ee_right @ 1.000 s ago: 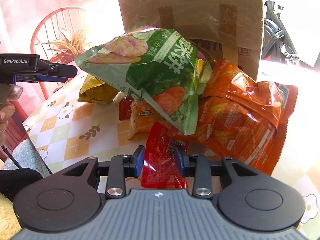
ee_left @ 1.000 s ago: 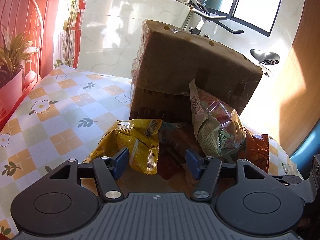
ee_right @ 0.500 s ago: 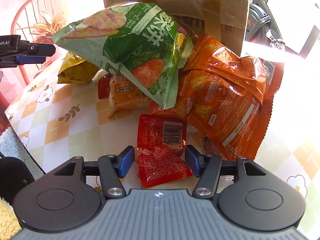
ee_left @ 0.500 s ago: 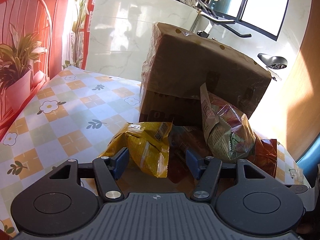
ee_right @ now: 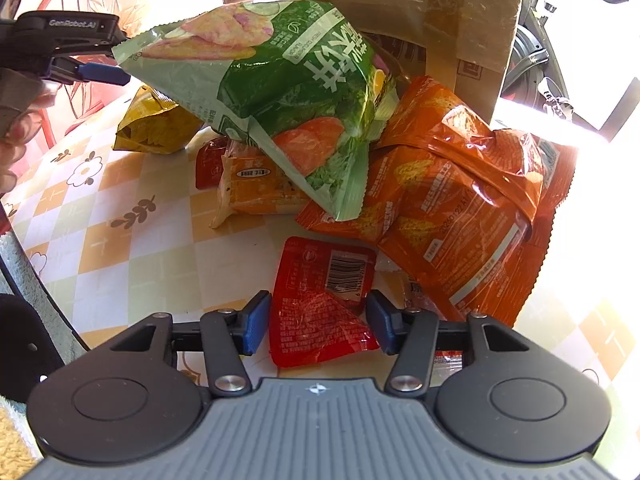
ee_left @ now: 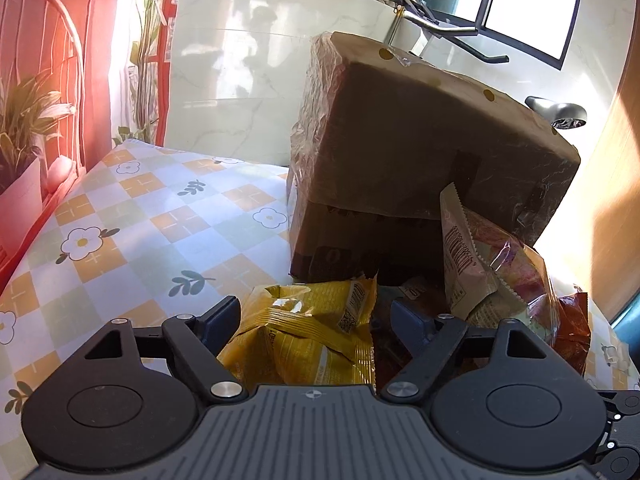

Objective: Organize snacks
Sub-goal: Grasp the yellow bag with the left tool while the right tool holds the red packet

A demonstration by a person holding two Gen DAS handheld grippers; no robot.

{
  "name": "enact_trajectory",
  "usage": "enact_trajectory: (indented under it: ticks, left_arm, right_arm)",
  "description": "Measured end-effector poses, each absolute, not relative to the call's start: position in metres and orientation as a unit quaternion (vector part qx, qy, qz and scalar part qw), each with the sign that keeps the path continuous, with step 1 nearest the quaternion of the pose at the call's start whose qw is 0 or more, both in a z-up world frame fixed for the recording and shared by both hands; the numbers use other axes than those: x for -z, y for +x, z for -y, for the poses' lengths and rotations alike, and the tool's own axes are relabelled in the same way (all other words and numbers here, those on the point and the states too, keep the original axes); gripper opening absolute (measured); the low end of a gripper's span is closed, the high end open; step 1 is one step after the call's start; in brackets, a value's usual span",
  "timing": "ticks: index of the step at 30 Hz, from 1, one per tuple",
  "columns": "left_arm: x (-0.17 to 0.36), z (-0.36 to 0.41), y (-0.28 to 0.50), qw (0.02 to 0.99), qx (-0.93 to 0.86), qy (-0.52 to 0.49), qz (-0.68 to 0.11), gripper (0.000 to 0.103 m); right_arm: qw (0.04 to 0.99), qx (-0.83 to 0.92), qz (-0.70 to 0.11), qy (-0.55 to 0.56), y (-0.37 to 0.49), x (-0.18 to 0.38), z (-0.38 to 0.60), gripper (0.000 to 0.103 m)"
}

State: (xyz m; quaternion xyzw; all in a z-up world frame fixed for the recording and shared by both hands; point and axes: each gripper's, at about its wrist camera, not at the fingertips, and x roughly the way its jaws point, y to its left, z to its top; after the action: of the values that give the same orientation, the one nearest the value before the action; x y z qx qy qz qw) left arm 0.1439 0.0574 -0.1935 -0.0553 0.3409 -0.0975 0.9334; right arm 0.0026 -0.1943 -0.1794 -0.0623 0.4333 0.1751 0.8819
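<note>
A heap of snacks lies on the table in front of a plastic-wrapped cardboard box (ee_left: 420, 140). My left gripper (ee_left: 316, 318) has its jaws opening around a yellow snack bag (ee_left: 304, 340); the pads are not pressing it. In the right wrist view, a small red packet (ee_right: 320, 304) lies flat on the table between the fingers of my right gripper (ee_right: 318, 326). Its jaws are closing, with the pads at the packet's edges and no squeeze showing. Behind it a large green bag (ee_right: 280, 92) leans on an orange bag (ee_right: 452, 200) and a small orange packet (ee_right: 256, 188).
The table wears a checked, flowered cloth (ee_left: 140, 220), bare to the left of the box. A red chair (ee_left: 40, 60) and a potted plant stand at the left edge. An exercise bike (ee_left: 448, 28) is behind the box. A person's hand (ee_right: 16, 136) holds the left gripper.
My right gripper let go of the red packet, which dropped flat onto the table, and the jaws then narrowed a little. My left gripper moved in over the yellow bag and spread wider.
</note>
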Motion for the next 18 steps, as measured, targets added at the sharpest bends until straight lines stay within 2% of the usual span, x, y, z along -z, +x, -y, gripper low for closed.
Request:
enact_trajectory:
  ticks: [18]
  left_arm:
    - [0.207, -0.013, 0.15, 0.921, 0.096, 0.104, -0.362, 0.086]
  right_arm:
    - [0.881, -0.176, -0.435, -0.057, 0.002, 0.178, 0.195, 0.055]
